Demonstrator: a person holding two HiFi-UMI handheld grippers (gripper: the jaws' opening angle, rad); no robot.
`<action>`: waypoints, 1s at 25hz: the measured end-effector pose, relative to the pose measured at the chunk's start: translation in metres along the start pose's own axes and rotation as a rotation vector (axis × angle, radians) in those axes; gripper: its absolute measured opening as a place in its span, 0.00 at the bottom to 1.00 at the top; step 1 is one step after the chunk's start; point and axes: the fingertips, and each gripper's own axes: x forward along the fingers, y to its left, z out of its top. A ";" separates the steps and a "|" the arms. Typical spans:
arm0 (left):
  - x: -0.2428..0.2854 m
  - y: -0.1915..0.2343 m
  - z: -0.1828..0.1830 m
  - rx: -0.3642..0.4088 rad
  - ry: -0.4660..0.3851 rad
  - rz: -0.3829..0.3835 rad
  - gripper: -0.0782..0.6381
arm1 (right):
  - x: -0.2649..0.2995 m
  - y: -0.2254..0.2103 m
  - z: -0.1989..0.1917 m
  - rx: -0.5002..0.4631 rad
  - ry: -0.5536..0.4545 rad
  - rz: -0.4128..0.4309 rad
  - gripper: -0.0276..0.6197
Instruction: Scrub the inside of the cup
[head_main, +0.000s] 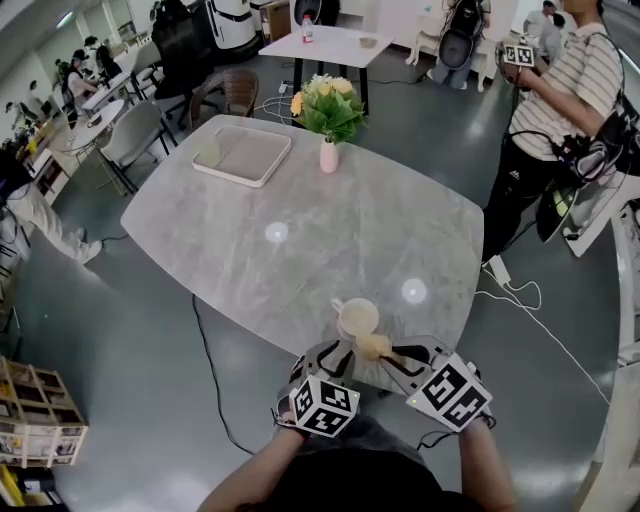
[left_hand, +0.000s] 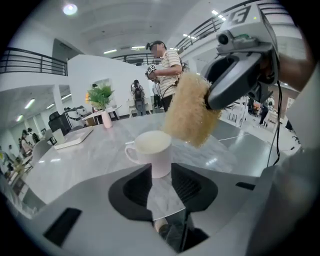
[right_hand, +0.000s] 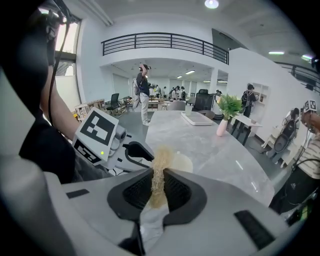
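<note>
Grey marbled table in balconied hall

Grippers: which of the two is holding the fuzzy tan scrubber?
The right gripper: its jaws pinch the tan scrubber. The left gripper instead has its jaws clamped on the base of the white cup.

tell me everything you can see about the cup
The cup is a small, pale, glossy mug, ceramic by its look, with a loop handle and a cream interior. It is upright at the near edge of the marble table. The left gripper is shut on its lower body, a jaw on each side. The straw-coloured scrubber in the right gripper hangs close by its rim, not inside.
</note>
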 end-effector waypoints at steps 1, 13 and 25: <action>-0.004 -0.002 0.002 -0.006 -0.011 0.012 0.26 | -0.003 0.003 -0.004 -0.004 0.000 0.002 0.14; -0.035 -0.023 0.014 -0.153 -0.099 -0.032 0.13 | -0.031 0.032 -0.038 0.065 -0.043 -0.053 0.14; -0.121 -0.026 -0.017 -0.140 -0.136 -0.178 0.13 | -0.014 0.105 -0.006 0.193 -0.098 -0.095 0.14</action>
